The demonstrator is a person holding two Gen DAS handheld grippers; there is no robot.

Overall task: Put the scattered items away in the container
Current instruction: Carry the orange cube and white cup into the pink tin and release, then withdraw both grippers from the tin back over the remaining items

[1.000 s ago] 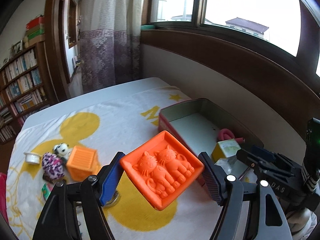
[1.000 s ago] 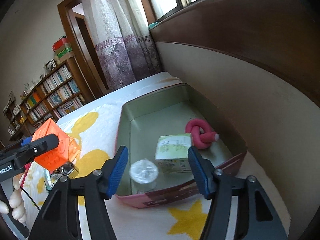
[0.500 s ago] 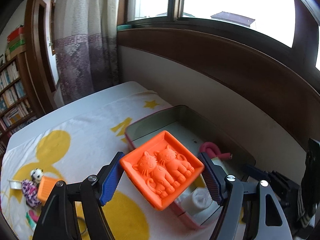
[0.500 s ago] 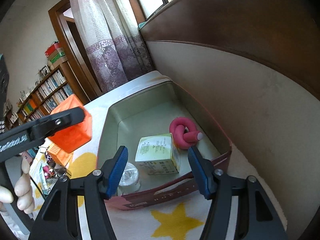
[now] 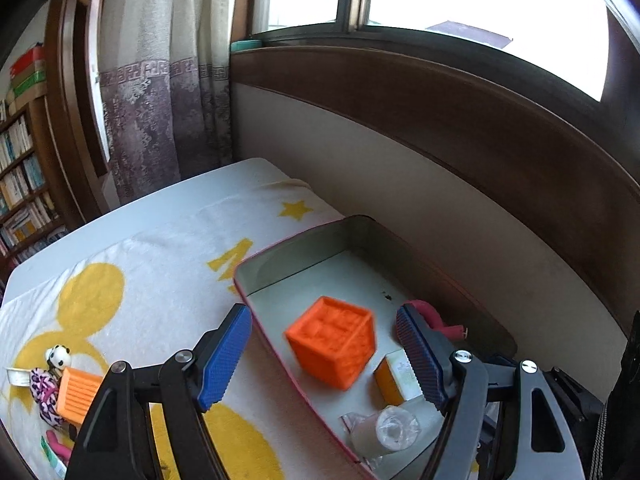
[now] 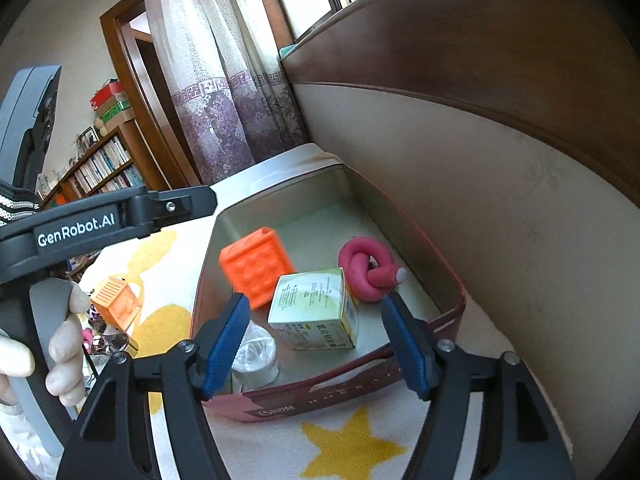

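My left gripper (image 5: 324, 354): ribbed blue pads apart, nothing clamped. My right gripper (image 6: 316, 342): jaws opening, empty. Beyond them, blurred orange cube (image 5: 334, 346) inside metal tin (image 5: 280, 248), beside cardboard box (image 6: 314, 310), clear roll (image 6: 256, 354), pink foam knot (image 6: 366, 266). Second orange cube (image 5: 78, 394) out on fuzzy yellow-white blanket (image 5: 160, 264). Tin sits near padded wall (image 6: 500, 200).

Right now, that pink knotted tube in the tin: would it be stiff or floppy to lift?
The pink knotted tube is looped into a knot, so probably bendy. It looks like foam, likely light. Lying flat in the tin, it seems unlikely to roll.
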